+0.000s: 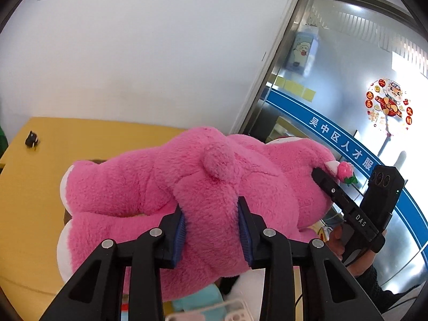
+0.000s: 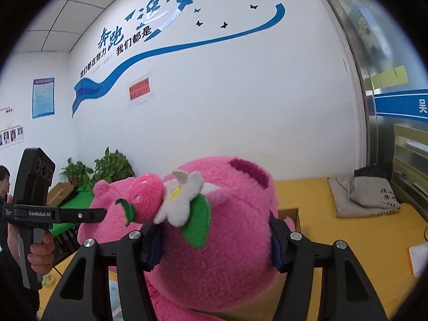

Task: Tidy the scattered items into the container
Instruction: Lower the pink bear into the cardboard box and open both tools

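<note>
A large pink plush bear [image 1: 165, 187] is held in the air above the yellow table [image 1: 29, 200]. My left gripper [image 1: 211, 227] is shut on one of its limbs. My right gripper [image 2: 214, 240] is shut on the bear's head [image 2: 219, 254], beside a white plush flower with green leaves [image 2: 184, 200]. The right gripper also shows in the left wrist view [image 1: 318, 174] at the bear's ear. The left gripper shows in the right wrist view [image 2: 103, 215] at the bear's arm. A cardboard box edge [image 2: 290, 212] shows behind the bear.
A small black object [image 1: 31, 139] lies at the table's far left. A grey cloth bag [image 2: 366, 198] lies at the table's right by the glass wall. Light blue and pink items [image 1: 192, 303] lie below the bear. Potted plants [image 2: 107, 168] stand at the back.
</note>
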{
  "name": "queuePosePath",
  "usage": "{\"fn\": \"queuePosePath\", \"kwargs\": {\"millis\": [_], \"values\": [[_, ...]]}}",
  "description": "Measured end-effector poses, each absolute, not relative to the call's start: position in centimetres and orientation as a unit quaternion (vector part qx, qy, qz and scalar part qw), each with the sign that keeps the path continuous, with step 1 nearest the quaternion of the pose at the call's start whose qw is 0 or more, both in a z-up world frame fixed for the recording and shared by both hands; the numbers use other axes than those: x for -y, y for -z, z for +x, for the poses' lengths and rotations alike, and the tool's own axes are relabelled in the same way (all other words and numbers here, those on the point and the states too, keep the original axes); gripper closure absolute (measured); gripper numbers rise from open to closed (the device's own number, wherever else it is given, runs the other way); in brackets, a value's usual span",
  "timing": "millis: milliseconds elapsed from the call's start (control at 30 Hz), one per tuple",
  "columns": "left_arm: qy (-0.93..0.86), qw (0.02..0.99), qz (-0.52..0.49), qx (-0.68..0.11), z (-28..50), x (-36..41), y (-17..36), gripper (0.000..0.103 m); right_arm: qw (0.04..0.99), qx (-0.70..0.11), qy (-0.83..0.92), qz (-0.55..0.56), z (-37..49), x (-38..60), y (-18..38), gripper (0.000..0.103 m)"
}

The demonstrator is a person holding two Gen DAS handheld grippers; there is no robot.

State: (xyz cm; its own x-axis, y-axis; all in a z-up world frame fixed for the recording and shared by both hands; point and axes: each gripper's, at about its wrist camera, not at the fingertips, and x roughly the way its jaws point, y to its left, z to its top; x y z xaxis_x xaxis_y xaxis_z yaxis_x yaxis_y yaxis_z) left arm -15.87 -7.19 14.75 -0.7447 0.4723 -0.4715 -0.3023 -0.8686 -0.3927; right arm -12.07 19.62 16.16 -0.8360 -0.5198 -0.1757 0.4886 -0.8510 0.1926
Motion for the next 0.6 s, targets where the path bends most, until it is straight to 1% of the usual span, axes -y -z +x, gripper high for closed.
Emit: {"fn": "queuePosePath", "kwargs": {"millis": [100, 167, 200, 267, 300, 333, 400, 433, 500, 567, 600], "values": [[-0.917, 0.202, -0.307, 0.151, -22.2, 7.7, -13.9, 0.066, 0.260, 0.089, 0.953, 0.125, -18.7, -19.6, -16.3, 0.042], [-0.914, 0.188, -0.326, 0.152, -26.1, 7.9, -11.8, 0.066, 0.251, 0.089, 0.953, 0.143, -22.9, -19.2, -14.7, 0.042], [-0.911, 0.174, -0.340, 0.157, -28.3, 8.1, -9.9, 0.066, 0.246, 0.090, 0.953, 0.154, -24.6, -19.1, -13.4, 0.040], [-0.900, 0.145, -0.379, 0.160, -31.5, 8.2, -5.9, 0.066, 0.224, 0.087, 0.949, 0.206, -28.6, -18.4, -9.3, 0.035], [-0.890, 0.135, -0.406, 0.159, -33.0, 8.2, -3.3, 0.068, 0.212, 0.088, 0.942, 0.245, -30.4, -18.1, -7.0, 0.032], [-0.878, 0.137, -0.431, 0.158, -34.1, 8.0, -1.0, 0.076, 0.196, 0.088, 0.933, 0.290, -32.1, -17.8, -4.4, 0.032], [-0.854, 0.142, -0.479, 0.143, -35.2, 7.1, 3.0, 0.077, 0.169, 0.073, 0.907, 0.378, -34.3, -17.0, 0.4, 0.032], [-0.852, 0.133, -0.491, 0.124, -35.1, 6.5, 4.0, 0.076, 0.156, 0.059, 0.897, 0.409, -34.6, -16.6, 1.8, 0.027], [-0.859, 0.119, -0.487, 0.101, -34.2, 5.8, 3.8, 0.069, 0.159, 0.044, 0.906, 0.390, -34.0, -16.1, 0.9, 0.019], [-0.865, 0.116, -0.478, 0.095, -32.7, 5.8, 2.2, 0.056, 0.179, 0.022, 0.909, 0.376, -32.9, -15.5, -0.8, 0.018], [-0.872, 0.118, -0.466, 0.093, -31.7, 5.8, 0.8, 0.053, 0.187, 0.018, 0.909, 0.371, -32.2, -15.3, -1.7, 0.016]]}}
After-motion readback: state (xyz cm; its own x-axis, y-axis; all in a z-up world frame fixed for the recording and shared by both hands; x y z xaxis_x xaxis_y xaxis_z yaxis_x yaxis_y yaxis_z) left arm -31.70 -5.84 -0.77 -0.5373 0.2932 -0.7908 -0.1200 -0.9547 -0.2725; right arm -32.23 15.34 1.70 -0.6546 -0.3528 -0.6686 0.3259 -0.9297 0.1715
